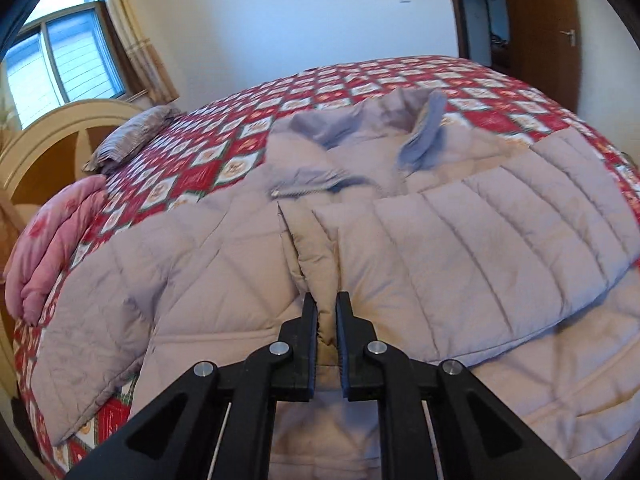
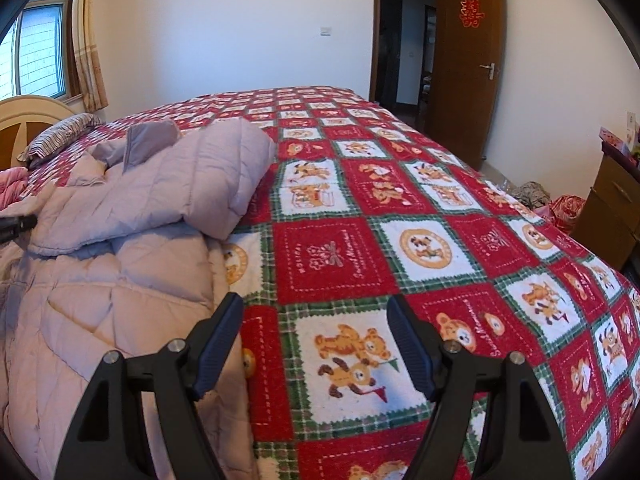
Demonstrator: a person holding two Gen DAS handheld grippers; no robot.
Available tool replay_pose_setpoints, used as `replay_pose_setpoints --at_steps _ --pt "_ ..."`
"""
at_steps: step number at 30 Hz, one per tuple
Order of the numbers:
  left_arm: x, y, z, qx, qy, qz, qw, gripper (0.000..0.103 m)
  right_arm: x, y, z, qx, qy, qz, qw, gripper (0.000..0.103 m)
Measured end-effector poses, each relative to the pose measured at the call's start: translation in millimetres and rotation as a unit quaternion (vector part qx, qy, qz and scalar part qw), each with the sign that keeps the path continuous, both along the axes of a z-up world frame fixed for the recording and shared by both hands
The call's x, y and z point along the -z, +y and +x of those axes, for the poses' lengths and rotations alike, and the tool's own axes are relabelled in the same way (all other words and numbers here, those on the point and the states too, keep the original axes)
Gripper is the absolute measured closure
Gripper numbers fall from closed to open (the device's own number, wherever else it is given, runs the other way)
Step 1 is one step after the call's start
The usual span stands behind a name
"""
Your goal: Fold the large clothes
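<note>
On the bed (image 2: 400,208), under a red, white and green patchwork blanket (image 2: 360,248) of cartoon bears, a pale lilac quilted puffer jacket (image 1: 440,248) is lying spread out, collar toward the far side, with one sleeve (image 1: 540,208) folded across its chest. In the right wrist view the jacket is filling the left part of the bed, its near edge running off the frame.

The left gripper (image 1: 327,312) is pointing steeply down at the jacket's front and is clenching a raised ridge of the padded fabric between its black fingers (image 1: 310,320), which are standing nearly together. The right gripper (image 2: 316,312) is also tilting downward, hovering over bare blanket just beside the jacket's edge; its jaws are standing wide apart, released, with nothing between them.

A red blanket square ahead of the right gripper is carrying stitched script reading "Sweet Memories" and "Holiday". A red paper emblem (image 2: 470,12) is sticking to the open brown door (image 2: 466,64); its characters are too small to read.

The left view is blurring with motion. At the headboard (image 1: 48,136), a striped pillow (image 1: 132,140) and a pink quilt (image 1: 52,240) are partly cut off.
</note>
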State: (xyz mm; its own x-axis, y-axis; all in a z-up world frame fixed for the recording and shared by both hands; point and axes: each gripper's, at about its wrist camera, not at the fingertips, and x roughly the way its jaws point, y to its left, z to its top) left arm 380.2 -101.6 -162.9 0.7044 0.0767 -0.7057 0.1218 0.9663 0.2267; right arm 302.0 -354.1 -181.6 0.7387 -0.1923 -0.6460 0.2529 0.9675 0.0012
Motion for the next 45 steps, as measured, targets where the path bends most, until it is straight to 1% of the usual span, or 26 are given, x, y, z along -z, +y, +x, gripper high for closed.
replay_pose_setpoints --at_steps 4,5,7,8,9,10,11,12,14,15,16,17,19,20,21,22,23,26,29,34,36,45 --pt "1.6 9.4 3.7 -0.019 -0.011 0.017 0.9996 0.092 -7.8 7.4 12.3 -0.017 0.002 -0.007 1.000 0.026" --pt "-0.9 12.7 5.1 -0.028 -0.015 0.017 0.9993 0.091 -12.2 9.2 18.5 -0.025 0.001 -0.008 1.000 0.026" --pt "-8.2 25.0 9.0 -0.062 -0.026 0.011 0.9977 0.085 -18.7 10.4 28.9 -0.031 -0.001 -0.006 0.999 0.027" --pt "-9.9 29.0 9.8 -0.074 -0.027 0.012 0.9968 0.078 -21.4 10.5 33.6 -0.033 -0.002 -0.006 0.999 0.027" --pt "-12.5 33.8 10.7 -0.086 -0.027 0.011 0.9959 0.062 -25.6 10.6 40.3 -0.035 -0.006 -0.005 0.999 0.027" --pt "-15.6 37.8 10.1 -0.093 -0.032 0.007 0.9952 0.053 -28.0 11.3 45.4 -0.036 -0.009 -0.006 0.999 0.027" --pt "-18.0 39.3 7.5 -0.097 -0.041 0.006 0.9944 0.037 -32.1 12.5 54.6 -0.038 -0.013 -0.008 0.999 0.027" --pt "-23.5 40.9 5.2 -0.108 -0.061 0.007 0.9922 0.029 -33.8 13.5 59.7 -0.039 -0.014 -0.009 0.999 0.027" --pt "-32.1 40.7 2.1 -0.116 -0.087 -0.006 0.9893 0.024 -38.0 16.6 75.0 -0.045 -0.020 -0.009 0.999 0.027" --pt "-35.3 38.2 3.5 -0.111 -0.095 -0.016 0.9892 0.023 -39.0 18.8 82.5 -0.049 -0.023 -0.006 0.999 0.027" --pt "-35.6 32.9 8.1 -0.105 -0.092 -0.021 0.9900 0.023 -38.6 20.8 90.8 -0.054 -0.023 -0.001 0.998 0.032" --pt "-33.0 25.9 14.6 -0.100 -0.082 -0.023 0.9914 0.023 -36.2 23.7 100.4 -0.057 -0.019 0.005 0.998 0.038" --pt "-22.4 13.1 27.8 -0.085 -0.059 -0.025 0.9943 0.023 -27.6 31.6 118.4 -0.068 -0.008 0.015 0.998 0.042" --pt "-13.6 6.0 35.2 -0.082 -0.047 -0.014 0.9955 0.023 -22.1 36.0 125.7 -0.072 -0.002 0.015 0.997 0.043" --pt "-1.6 -1.6 43.9 -0.083 -0.035 0.007 0.9959 0.023 -18.8 38.8 129.9 -0.077 0.004 0.014 0.997 0.043" --pt "13.6 -6.7 52.5 -0.088 -0.022 0.029 0.9955 0.023 -13.0 43.4 136.2 -0.086 0.016 0.013 0.996 0.043" --pt "24.9 -8.2 57.9 -0.091 -0.013 0.040 0.9949 0.023 -6.3 47.9 141.4 -0.096 0.027 0.015 0.995 0.043" --pt "42.5 -9.2 59.3 -0.095 -0.015 0.042 0.9945 0.022 11.1 53.3 148.4 -0.102 0.054 0.011 0.993 0.043" --pt "45.2 -9.3 59.4 -0.094 -0.016 0.044 0.9945 0.019 25.8 51.4 147.3 -0.104 0.063 0.021 0.992 0.043" --pt "49.3 1.7 65.7 -0.098 0.001 0.015 0.9951 0.013 32.2 53.2 144.6 -0.102 0.067 0.022 0.992 0.043" --pt "50.5 2.6 66.3 -0.099 0.004 0.009 0.9951 0.011 33.1 53.8 146.2 -0.101 0.069 0.021 0.992 0.043" --pt "53.5 1.5 66.0 -0.099 0.003 0.008 0.9950 0.010 38.0 58.4 151.5 -0.094 0.081 -0.001 0.992 0.042"
